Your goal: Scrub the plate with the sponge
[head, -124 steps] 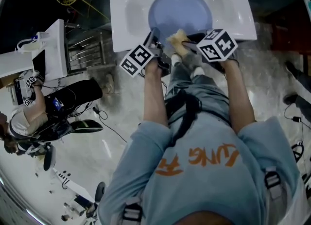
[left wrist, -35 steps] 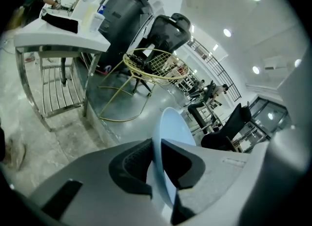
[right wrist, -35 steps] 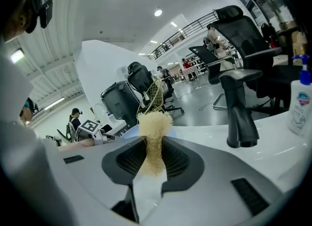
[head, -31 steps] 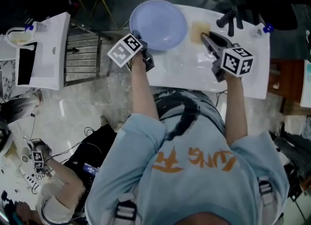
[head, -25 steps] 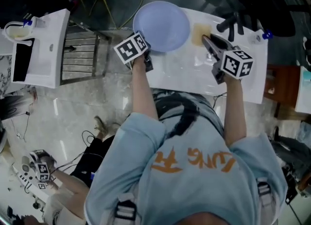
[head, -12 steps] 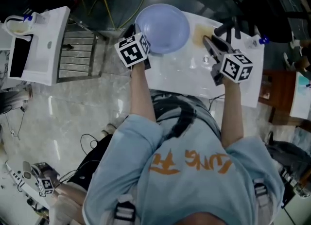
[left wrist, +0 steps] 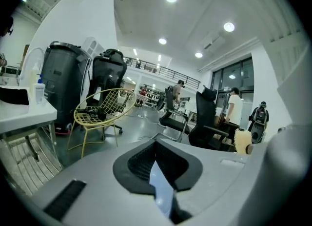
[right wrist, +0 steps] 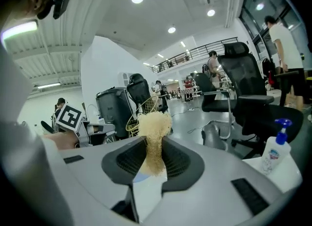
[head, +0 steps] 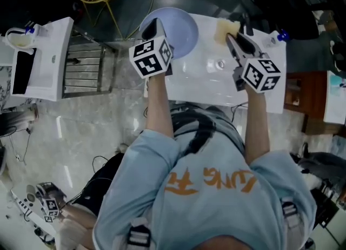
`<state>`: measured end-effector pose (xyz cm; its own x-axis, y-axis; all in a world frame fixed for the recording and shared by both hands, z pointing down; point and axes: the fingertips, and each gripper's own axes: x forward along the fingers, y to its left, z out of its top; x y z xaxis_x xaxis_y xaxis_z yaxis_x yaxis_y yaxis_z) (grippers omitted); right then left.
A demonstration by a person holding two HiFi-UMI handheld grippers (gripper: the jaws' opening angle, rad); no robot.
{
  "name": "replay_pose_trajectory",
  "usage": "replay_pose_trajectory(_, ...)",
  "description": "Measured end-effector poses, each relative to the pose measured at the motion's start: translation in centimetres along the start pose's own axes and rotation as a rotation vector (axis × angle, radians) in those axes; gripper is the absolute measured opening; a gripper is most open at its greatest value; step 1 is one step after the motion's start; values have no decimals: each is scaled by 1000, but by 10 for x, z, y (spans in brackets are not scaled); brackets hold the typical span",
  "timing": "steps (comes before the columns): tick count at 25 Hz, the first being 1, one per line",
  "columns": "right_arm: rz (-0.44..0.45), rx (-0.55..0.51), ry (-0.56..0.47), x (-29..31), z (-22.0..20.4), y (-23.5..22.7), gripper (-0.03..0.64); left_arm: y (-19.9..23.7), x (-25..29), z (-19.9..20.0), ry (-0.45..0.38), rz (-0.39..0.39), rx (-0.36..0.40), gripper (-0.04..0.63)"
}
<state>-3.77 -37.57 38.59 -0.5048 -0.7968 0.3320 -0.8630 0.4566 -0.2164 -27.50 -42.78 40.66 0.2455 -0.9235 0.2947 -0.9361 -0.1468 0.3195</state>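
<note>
Now, with my left gripper (head: pixel 154 29) just closed on the plate (head: pixel 179 32) rim over the sink (head: pixel 201 77) and my right gripper (head: pixel 234 38) pinching the sponge (head: pixel 226 27), I'd brace the plate and rub firmly.

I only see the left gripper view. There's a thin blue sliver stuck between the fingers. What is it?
Observer: That's the rim of the pale blue plate. The head view shows the left gripper pinching its edge by the left end of the white sink counter; its fingers have just closed further on it.
Operator: Where's the sponge?
Observer: The right gripper has the yellow sponge squeezed between its fingers, apart from the plate.
Operator: Is there any soap?
Observer: A bottle with a blue pump stands on the counter, on the right gripper's side.
</note>
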Motion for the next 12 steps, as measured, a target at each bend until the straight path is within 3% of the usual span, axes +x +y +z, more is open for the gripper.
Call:
replay_pose_trajectory(6, -58, -57, -84, -36, 30, -28, 98, -75, -2, 20, -53, -92, 23, 2)
replay_pose_trajectory(12, -102, -148, -170, -75, 78, -54, 98, -153, -21, 39, -154, -154, -10, 2)
